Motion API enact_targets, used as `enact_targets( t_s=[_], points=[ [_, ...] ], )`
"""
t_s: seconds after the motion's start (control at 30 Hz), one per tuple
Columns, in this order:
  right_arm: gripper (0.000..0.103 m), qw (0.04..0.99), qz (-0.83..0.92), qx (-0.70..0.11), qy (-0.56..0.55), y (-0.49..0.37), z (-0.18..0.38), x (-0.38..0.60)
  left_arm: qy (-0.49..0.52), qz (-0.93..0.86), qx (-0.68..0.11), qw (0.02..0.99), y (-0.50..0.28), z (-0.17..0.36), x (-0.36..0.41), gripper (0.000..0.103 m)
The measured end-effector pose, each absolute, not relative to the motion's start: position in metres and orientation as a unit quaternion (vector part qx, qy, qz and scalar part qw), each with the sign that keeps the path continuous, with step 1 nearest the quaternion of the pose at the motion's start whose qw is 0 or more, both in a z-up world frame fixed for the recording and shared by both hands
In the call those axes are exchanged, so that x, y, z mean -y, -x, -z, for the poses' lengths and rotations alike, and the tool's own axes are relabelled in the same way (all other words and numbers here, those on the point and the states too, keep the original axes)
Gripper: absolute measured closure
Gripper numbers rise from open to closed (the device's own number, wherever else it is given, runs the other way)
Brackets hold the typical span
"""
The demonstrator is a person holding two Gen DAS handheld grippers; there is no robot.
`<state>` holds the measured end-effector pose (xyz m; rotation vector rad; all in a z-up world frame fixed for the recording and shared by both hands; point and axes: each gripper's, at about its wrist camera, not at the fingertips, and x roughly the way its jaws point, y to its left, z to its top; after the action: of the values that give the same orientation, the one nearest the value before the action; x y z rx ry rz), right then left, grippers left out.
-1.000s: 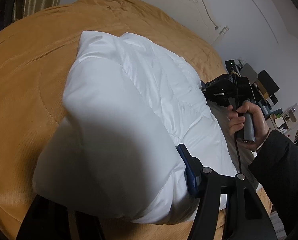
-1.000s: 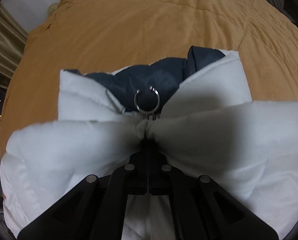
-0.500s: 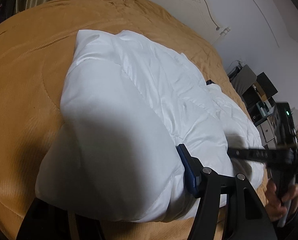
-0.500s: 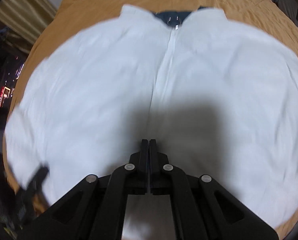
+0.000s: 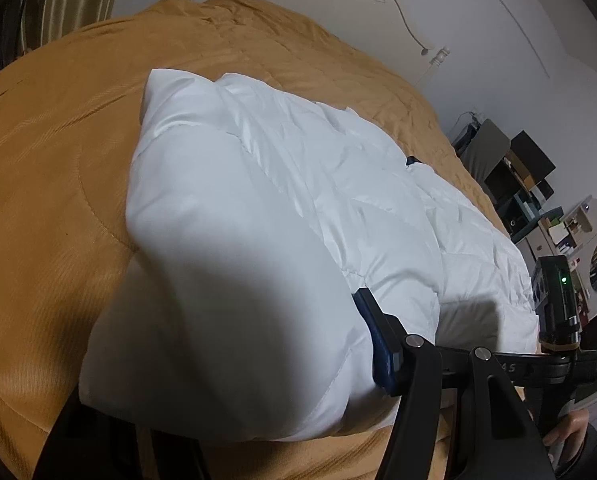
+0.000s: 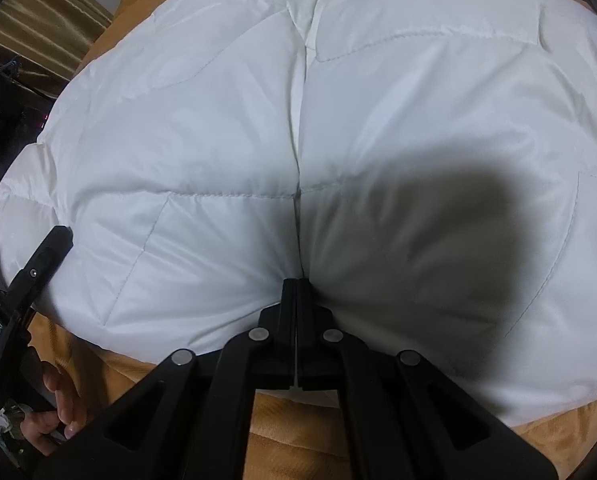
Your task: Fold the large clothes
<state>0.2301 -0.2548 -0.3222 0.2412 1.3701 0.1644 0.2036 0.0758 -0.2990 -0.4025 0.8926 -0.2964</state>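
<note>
Lettering on your left tongs' (image 6: 64, 236) frame reads roughly "GenRobot.AI"; partial "AS" on bar of right tongs' rig, rest unreadable. White quilted puffer jacket (image 6: 338, 140) lies on orange bedspread (image 5: 50, 184), front seam running straight ahead of your right tongs (image 6: 296, 280). Dark lining peeks at far collar. Right tongs pinched tight on hem at that seam. Left tongs partway open, clamped on thick folded jacket bulk.
</note>
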Motion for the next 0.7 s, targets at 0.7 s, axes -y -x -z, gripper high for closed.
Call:
enact_targets(
  t_s=[0.7],
  points=[
    [0.103,0.794,0.027,-0.602,-0.081,-0.439,0.328,0.227,0.182,0.136,-0.429,0.874,-0.196,0.306,-0.08,0.041]
  ],
)
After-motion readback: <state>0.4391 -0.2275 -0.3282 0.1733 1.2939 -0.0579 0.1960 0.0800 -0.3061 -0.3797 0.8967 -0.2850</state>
